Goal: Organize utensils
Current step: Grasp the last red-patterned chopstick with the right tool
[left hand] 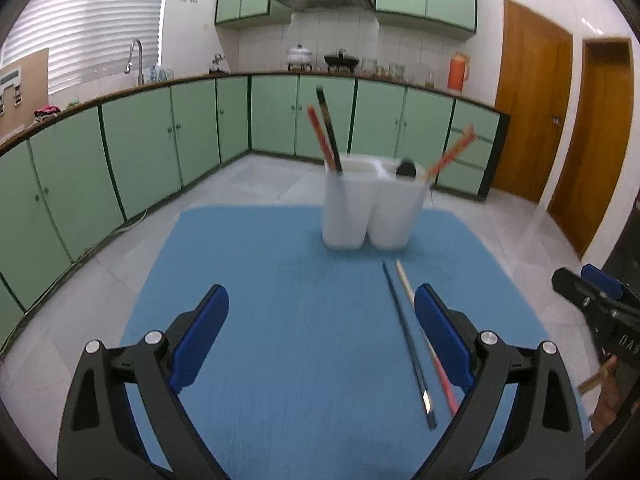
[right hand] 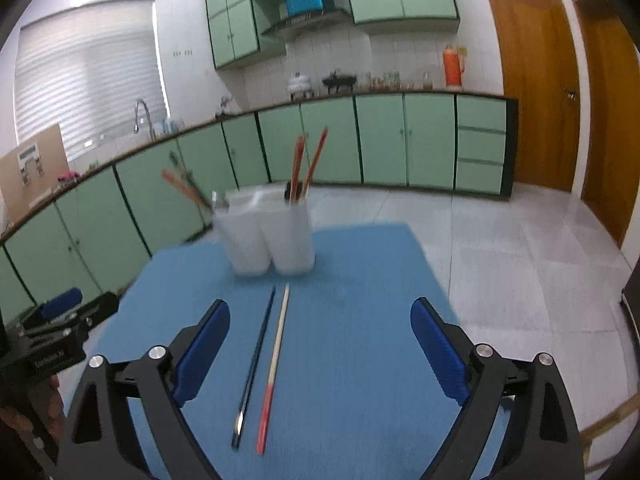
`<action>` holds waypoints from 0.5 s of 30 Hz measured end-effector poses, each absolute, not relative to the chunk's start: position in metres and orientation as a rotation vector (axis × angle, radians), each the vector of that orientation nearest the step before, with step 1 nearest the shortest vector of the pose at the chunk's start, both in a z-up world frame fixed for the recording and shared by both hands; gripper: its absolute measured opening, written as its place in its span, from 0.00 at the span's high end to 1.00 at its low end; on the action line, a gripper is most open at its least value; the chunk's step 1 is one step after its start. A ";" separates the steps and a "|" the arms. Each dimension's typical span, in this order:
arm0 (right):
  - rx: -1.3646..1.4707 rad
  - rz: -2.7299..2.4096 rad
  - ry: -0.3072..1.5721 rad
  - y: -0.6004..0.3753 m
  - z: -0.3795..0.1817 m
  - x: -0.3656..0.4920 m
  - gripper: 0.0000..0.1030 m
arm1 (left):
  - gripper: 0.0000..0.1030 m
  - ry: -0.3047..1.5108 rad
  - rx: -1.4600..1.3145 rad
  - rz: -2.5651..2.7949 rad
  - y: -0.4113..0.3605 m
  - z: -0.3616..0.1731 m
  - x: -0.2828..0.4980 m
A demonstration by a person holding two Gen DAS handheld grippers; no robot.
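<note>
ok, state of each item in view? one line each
left gripper: open, empty
right gripper: open, empty
black chopstick: flat on the mat, loose
cream-and-red chopstick: flat on the mat beside it
white holder: upright, chopsticks standing in it
blue mat: flat

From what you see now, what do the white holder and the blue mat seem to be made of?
The holder looks like matte, slightly see-through plastic: the chopsticks' dark shapes show through its wall. The mat seems fabric or foam: dull, no shine, fine weave-like grain.
</note>
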State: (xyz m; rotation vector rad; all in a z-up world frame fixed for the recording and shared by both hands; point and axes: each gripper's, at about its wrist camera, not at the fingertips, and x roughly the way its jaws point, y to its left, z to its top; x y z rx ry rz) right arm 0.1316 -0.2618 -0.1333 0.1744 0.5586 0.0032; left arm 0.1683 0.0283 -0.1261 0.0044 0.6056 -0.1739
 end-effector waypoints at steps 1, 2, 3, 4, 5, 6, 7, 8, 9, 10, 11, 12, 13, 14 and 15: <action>0.164 -0.002 0.580 -0.258 -0.142 0.129 0.13 | 0.11 0.623 0.014 -0.174 0.029 -0.133 0.165; 0.156 -0.005 0.601 -0.255 -0.150 0.126 0.14 | 0.11 0.635 0.020 -0.174 0.028 -0.137 0.162; 0.154 0.002 0.621 -0.252 -0.158 0.123 0.17 | 0.11 0.648 0.027 -0.173 0.028 -0.142 0.160; 0.153 0.011 0.638 -0.249 -0.164 0.121 0.26 | 0.11 0.660 0.033 -0.171 0.029 -0.146 0.158; 0.149 0.018 0.660 -0.245 -0.172 0.119 0.30 | 0.11 0.674 0.036 -0.168 0.029 -0.151 0.155; 0.140 0.021 0.677 -0.241 -0.178 0.118 0.32 | 0.11 0.686 0.035 -0.166 0.030 -0.156 0.153; 0.131 0.024 0.692 -0.236 -0.185 0.116 0.36 | 0.11 0.694 0.034 -0.163 0.031 -0.160 0.151; 0.126 0.032 0.711 -0.232 -0.192 0.114 0.39 | 0.11 0.699 0.035 -0.161 0.030 -0.162 0.150; 0.128 0.043 0.724 -0.228 -0.198 0.111 0.41 | 0.11 0.707 0.039 -0.159 0.031 -0.166 0.148; 0.128 0.051 0.733 -0.224 -0.202 0.109 0.43 | 0.11 0.714 0.043 -0.161 0.030 -0.170 0.146; 0.125 0.060 0.741 -0.220 -0.208 0.106 0.46 | 0.11 0.719 0.045 -0.161 0.029 -0.172 0.146; 0.120 0.067 0.748 -0.216 -0.211 0.104 0.48 | 0.11 0.725 0.047 -0.159 0.030 -0.176 0.145; 0.113 0.074 0.757 -0.212 -0.215 0.103 0.51 | 0.11 0.730 0.047 -0.158 0.030 -0.177 0.145; 0.107 0.078 0.765 -0.209 -0.218 0.104 0.56 | 0.11 0.737 0.043 -0.159 0.029 -0.179 0.144; 0.100 0.086 0.776 -0.206 -0.222 0.103 0.59 | 0.11 0.742 0.043 -0.160 0.029 -0.181 0.143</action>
